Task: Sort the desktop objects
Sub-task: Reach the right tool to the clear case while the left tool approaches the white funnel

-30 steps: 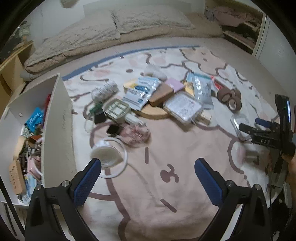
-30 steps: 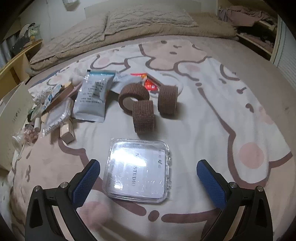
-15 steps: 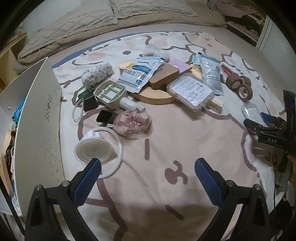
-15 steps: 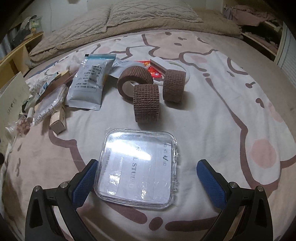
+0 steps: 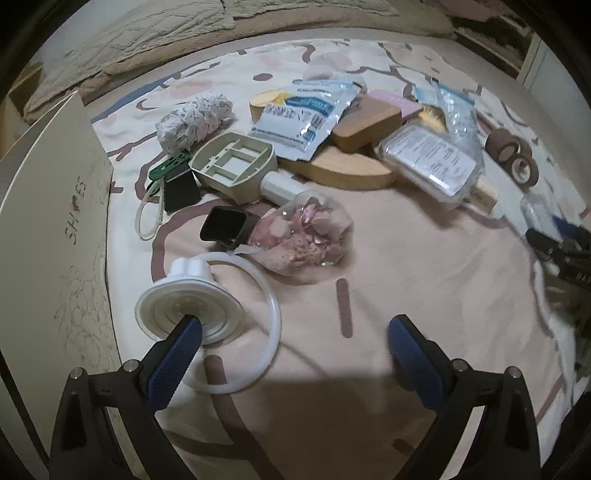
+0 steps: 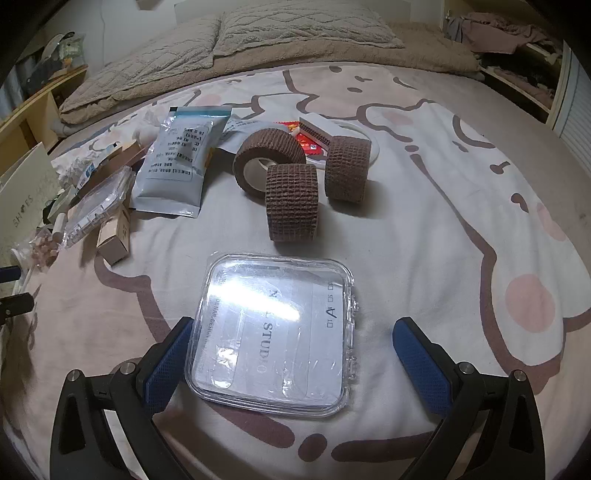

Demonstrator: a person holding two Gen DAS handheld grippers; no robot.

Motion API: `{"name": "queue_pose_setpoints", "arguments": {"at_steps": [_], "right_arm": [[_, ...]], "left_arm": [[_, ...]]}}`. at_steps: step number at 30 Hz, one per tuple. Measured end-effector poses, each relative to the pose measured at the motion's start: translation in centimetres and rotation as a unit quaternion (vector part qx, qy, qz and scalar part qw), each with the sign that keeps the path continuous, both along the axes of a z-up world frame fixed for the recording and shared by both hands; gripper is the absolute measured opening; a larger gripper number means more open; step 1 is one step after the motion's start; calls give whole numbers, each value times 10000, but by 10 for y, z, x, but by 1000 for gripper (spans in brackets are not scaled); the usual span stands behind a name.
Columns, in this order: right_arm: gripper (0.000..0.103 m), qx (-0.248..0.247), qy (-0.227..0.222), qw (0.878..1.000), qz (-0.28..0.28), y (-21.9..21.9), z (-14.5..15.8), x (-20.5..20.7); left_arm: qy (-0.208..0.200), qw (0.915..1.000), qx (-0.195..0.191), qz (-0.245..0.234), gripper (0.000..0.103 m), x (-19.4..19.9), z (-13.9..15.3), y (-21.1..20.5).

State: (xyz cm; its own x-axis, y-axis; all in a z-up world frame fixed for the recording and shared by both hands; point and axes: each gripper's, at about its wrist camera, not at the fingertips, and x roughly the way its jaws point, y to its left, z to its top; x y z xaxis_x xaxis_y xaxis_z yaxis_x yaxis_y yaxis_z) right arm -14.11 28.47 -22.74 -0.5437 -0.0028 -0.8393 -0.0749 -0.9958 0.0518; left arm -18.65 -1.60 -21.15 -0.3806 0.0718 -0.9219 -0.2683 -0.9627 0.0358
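1. Right now the right hand-held gripper [image 6: 291, 354] hangs low over the bed with its jaws spread wide and empty, one blue pad on each side of the clear plastic case [image 6: 273, 332], which lies flat on the blanket [image 6: 461, 229] between them.
2. Probably that case is light, stiff and slick: its lid is glossy and wrapped in film, so the pads could slide. I would take it by its two opposite side edges, low, where the rim gives a lip, and squeeze gently, since thin clear plastic may crack or pop open.
3. Meanwhile the left hand-held gripper [image 5: 293, 332] is also wide and holds nothing; its left pad sits just in front of the white funnel-shaped cup [image 5: 184, 310] with its looped white tube [image 5: 271, 306].
4. Beyond that cup lie a clear bag of pink bits [image 5: 303, 240], soft and crinkly by the look of it, and a black square piece [image 5: 225, 225] touching it.
5. Farther off in the right wrist view stand three brown bandage rolls [image 6: 291, 201], close together, likely soft and grippy; a pale blue pouch [image 6: 177, 162] lies to their left.
6. At the far left a white box wall [image 5: 51, 236] stands upright, presumably the place for sorted items.
7. Underneath, the blanket is soft and gives, so flat things sink in and leave little room under an edge. Pillows [image 6: 295, 29] lie at the far end of the bed, with shelves at both sides of the room.
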Motion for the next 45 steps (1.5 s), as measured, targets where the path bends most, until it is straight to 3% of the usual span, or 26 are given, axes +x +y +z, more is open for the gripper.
{"name": "queue_pose_setpoints", "arguments": {"at_steps": [4,7,10,26,45], "right_arm": [[103,-15,-1,10000,-4,0,-1,-1],[103,17,8,10000,-7,-1,-2,-1],[103,17,13,10000,-10,0,-2,-2],[103,66,84,9999,-22,-2,-4,0],[103,-246,304,9992,-83,3,-1,9]], "left_arm": [[1,9998,-141,-145,102,2,-4,4],[-104,9999,-33,-124,102,4,-7,5],[-460,9985,274,-125,102,6,-14,2],[-391,9979,409,-320,102,49,-12,-1],[-477,9956,367,-725,102,109,-8,10]]}}
